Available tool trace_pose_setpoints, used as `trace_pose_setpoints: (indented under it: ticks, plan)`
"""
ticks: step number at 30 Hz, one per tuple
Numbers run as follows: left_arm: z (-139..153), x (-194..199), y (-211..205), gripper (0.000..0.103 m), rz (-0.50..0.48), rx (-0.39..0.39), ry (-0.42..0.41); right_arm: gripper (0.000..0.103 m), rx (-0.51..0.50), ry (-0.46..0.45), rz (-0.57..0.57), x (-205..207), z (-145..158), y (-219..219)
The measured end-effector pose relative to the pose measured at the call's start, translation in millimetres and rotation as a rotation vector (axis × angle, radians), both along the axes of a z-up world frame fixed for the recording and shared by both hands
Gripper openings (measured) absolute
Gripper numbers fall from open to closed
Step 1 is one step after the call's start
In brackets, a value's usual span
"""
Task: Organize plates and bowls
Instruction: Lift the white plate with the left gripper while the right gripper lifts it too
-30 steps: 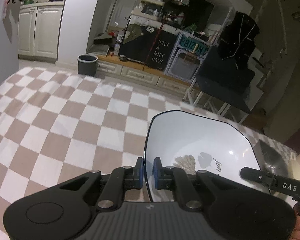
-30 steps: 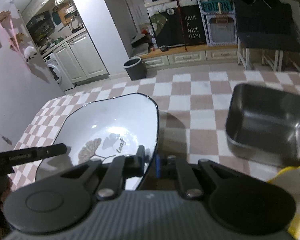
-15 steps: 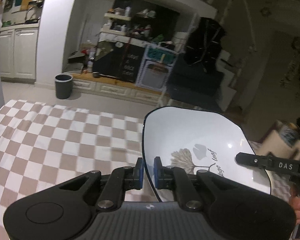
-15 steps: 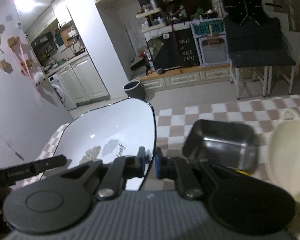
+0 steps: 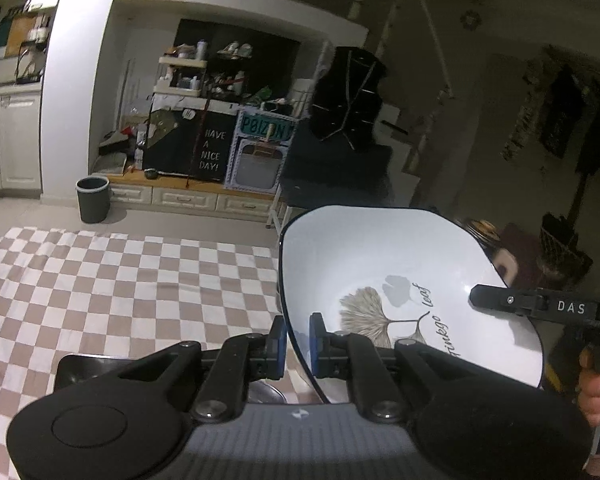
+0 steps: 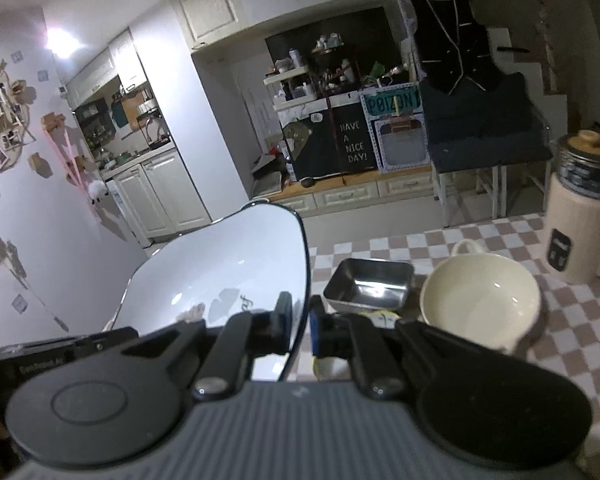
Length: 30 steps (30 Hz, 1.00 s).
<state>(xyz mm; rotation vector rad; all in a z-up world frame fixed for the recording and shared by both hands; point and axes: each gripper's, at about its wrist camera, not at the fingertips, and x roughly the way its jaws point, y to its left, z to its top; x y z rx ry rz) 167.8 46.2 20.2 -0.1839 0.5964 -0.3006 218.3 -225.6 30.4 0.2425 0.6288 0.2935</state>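
Both grippers, left gripper (image 5: 297,338) and right gripper (image 6: 301,322), are clamped on opposite rims of the big white leaf plate (image 5: 400,280), which hangs in the air above the checkered table (image 5: 120,280), probably since it's too wide for one.

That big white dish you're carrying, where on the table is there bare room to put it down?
The checkered tablecloth left of the white dish lies bare to its far edge. On the other side it is crowded: a steel tray, a cream bowl and a tall canister stand close together.
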Motion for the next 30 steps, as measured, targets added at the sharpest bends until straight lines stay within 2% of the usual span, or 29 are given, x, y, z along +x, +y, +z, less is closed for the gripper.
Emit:
trace_pose_setpoints:
  ticks: [5, 9, 11, 13, 15, 21, 30]
  plan:
    - [-6, -30, -20, 0.012, -0.037, 0.022, -0.002, 0.011, 0.074, 0.020, -0.046, -27, -12, -26]
    - [-29, -40, -36, 0.012, -0.071, 0.057, 0.007, 0.010, 0.138, 0.051, -0.098, -37, -42, -46]
    - [-46, -36, -42, 0.012, -0.084, 0.061, 0.050, 0.010, 0.144, 0.085, -0.110, -39, -58, -55]
    - [-60, -25, -48, 0.013, -0.097, 0.068, 0.117, 0.010, 0.108, 0.142, -0.115, -35, -69, -58]
    - [-73, -18, -57, 0.014, -0.115, 0.079, 0.155, 0.010, 0.049, 0.161, -0.111, -32, -77, -59]
    - [-98, 0, -74, 0.015, -0.155, 0.090, 0.219, 0.010, 0.032, 0.253, -0.140, -25, -103, -80]
    - [-141, 5, -91, 0.022, -0.189, 0.138, 0.339, 0.010, -0.064, 0.335, -0.134, -14, -130, -78]
